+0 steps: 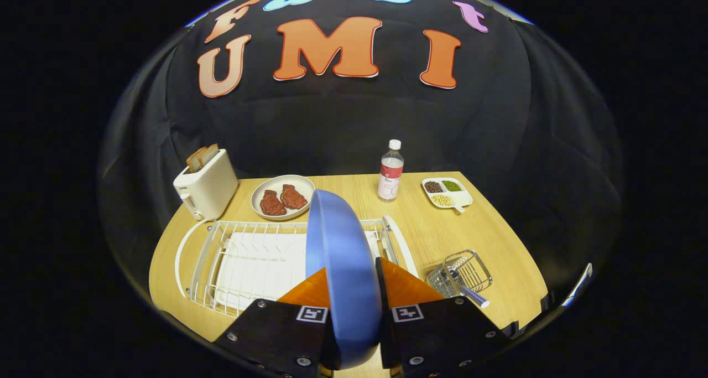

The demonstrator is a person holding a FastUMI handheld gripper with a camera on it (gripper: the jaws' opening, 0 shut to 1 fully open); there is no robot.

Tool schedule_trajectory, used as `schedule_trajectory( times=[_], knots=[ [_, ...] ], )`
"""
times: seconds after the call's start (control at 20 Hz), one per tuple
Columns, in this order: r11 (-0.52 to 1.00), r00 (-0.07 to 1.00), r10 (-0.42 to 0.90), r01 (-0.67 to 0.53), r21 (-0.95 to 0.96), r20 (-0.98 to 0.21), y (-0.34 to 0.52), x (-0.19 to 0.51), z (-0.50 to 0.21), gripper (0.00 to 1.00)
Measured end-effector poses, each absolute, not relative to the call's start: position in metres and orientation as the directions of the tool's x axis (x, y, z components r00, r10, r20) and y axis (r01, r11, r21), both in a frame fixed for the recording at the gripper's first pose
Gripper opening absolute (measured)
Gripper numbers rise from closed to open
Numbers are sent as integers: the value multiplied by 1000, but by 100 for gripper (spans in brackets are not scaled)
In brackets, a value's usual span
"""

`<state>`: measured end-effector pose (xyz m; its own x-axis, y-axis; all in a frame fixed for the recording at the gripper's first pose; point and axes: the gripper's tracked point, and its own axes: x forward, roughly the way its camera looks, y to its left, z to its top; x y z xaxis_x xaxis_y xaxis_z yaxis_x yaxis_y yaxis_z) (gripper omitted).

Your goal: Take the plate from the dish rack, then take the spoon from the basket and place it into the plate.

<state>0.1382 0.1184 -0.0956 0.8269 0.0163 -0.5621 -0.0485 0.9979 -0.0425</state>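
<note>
Nearest, gripper (354, 311) clamped with both fingers on the round blue plate (340, 256), held on edge and upright between them, its rim rising above the fingertips. Just beyond, white wire dish rack (243, 262) on the pale wooden table (498, 256), looking free of dishes. To the right of the rack, small wire basket (462, 275) with the metal spoon (470, 295) poking its handle out. Farther back, white toaster (206, 190) with bread, beige dish of red meat pieces (282, 197), clear plastic bottle with white cap (390, 170), white divided tray of beans (447, 193). Risks, as judgement: edge-on hold likely to slip or pivot if tilted; plate could clip the rack wires or knock the basket when set down; spoon fetch impossible until plate released flat.
</note>
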Motion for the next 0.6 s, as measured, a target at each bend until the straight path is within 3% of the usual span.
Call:
schedule_trajectory(
  times=[0.3, 0.6],
  knots=[
    [998, 809, 64, -40, 54, -584, 115, 66, -115, 28],
    [973, 783, 104, 48, 226, -613, 100, 5, -148, 28]
  ],
)
